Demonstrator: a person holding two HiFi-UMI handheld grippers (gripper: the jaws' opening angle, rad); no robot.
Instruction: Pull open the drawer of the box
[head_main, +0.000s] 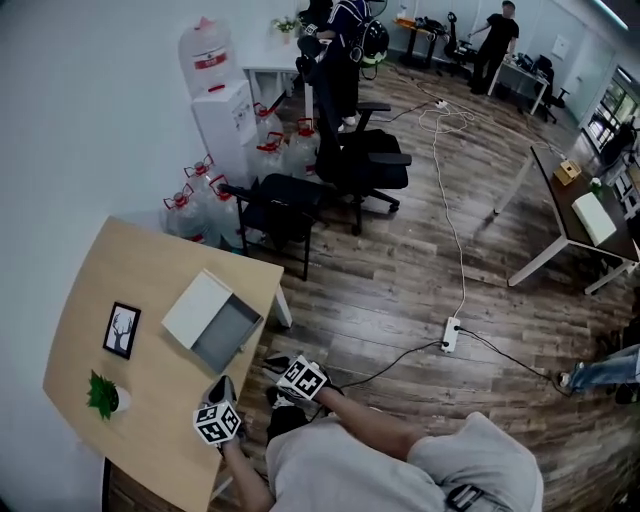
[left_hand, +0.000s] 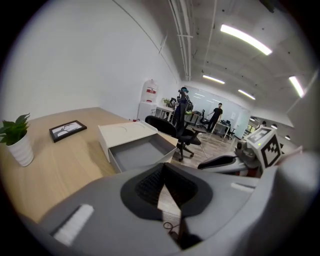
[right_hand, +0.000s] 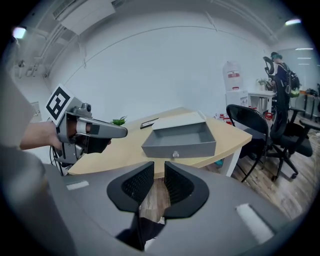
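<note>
A white box (head_main: 196, 306) lies on the light wooden table (head_main: 120, 270), and its grey drawer (head_main: 228, 336) is pulled out toward the table's right edge. The drawer (right_hand: 180, 140) is empty, with a small knob (right_hand: 175, 154) on its front panel. My left gripper (head_main: 223, 390) hovers by the table's near edge, short of the drawer (left_hand: 142, 152), its jaws (left_hand: 163, 167) closed together and empty. My right gripper (head_main: 277, 363) hangs off the table over the floor. Its jaws (right_hand: 159, 165) stand a narrow gap apart with nothing between them, well back from the knob.
A framed picture (head_main: 121, 330) and a small potted plant (head_main: 104, 396) sit on the table's left part. Black chairs (head_main: 285, 205) and water bottles (head_main: 200, 200) stand behind the table. A power strip (head_main: 451, 333) with cables lies on the wood floor. People stand far back.
</note>
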